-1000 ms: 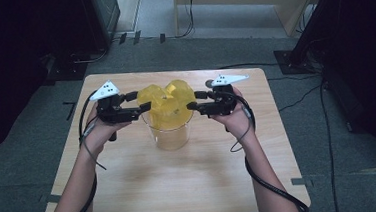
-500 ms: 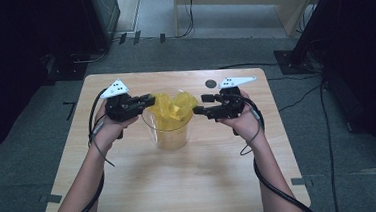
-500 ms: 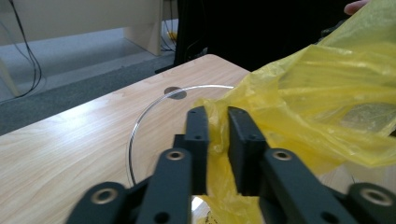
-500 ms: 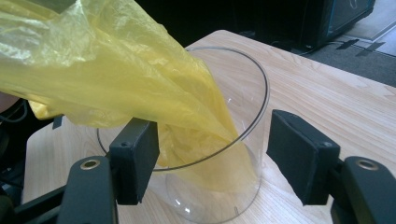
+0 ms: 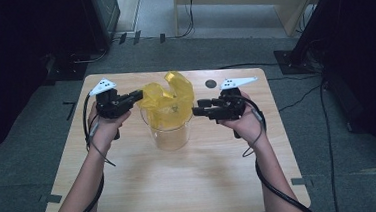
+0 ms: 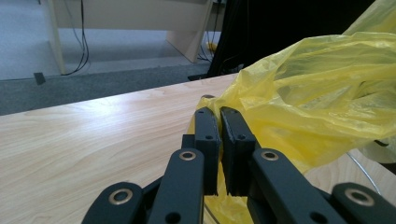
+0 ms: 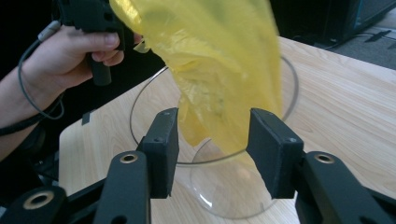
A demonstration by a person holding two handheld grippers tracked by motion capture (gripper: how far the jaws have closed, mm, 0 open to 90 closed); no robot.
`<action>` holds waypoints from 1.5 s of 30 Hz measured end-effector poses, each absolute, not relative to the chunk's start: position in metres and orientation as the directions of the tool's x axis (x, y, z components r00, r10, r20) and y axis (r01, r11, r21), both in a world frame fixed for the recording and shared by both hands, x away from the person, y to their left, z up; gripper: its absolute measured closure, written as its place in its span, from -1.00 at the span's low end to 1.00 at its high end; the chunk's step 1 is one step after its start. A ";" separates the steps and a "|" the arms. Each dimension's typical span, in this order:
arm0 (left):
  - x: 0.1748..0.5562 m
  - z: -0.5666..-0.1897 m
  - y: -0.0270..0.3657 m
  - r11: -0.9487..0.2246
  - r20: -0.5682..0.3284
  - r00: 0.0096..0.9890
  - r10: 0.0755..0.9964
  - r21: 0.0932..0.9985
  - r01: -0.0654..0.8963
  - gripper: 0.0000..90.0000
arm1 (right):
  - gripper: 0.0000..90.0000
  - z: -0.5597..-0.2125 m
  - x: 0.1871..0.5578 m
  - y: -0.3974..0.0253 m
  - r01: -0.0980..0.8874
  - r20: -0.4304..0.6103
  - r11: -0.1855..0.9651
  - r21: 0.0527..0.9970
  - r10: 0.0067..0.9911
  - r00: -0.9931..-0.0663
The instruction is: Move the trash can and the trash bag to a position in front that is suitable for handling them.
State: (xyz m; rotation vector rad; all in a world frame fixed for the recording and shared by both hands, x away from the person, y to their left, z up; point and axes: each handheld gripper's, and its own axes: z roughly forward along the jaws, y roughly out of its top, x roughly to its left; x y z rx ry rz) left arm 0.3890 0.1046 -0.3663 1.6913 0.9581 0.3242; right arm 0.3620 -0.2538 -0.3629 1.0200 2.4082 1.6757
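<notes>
A clear glass beaker [image 5: 169, 131] stands at the middle of the wooden table [image 5: 181, 186]. A crumpled yellow plastic bag [image 5: 168, 98] hangs partly inside it and bulges above its rim. My left gripper [image 5: 139, 95] is shut on the bag's left edge, its jaws pinching the film [image 6: 261, 107] in the left gripper view. My right gripper [image 5: 196, 109] stands open just right of the beaker, its jaws wide with the bag [image 7: 219, 70] and the beaker rim [image 7: 154, 158] seen between them, touching neither as far as I can tell.
A small dark round disc [image 5: 210, 84] lies on the table behind the right gripper. Dark equipment stands on the floor at left and right, and a light wooden cabinet [image 5: 249, 1] stands beyond the table. Cables trail across the grey floor.
The right gripper has let go of the bag and opened, drawing slightly back to the right. The left gripper keeps its hold, and the bag now leans toward the left and rear.
</notes>
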 end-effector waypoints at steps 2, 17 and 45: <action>0.387 -0.366 0.103 -0.068 -0.254 0.652 0.714 0.902 0.426 0.90 | 0.22 -0.366 0.363 -0.246 0.477 0.317 0.204 0.855 0.522 -0.792; 0.361 -0.369 0.079 -0.258 -0.269 0.851 0.451 0.873 0.413 0.78 | -0.08 -0.380 0.379 -0.202 0.431 0.325 0.079 0.899 0.537 -0.778; 0.387 -0.365 0.087 -0.198 -0.223 0.852 0.474 0.916 0.350 0.13 | 1.00 -0.378 0.382 -0.211 0.454 0.360 0.056 0.889 0.528 -0.769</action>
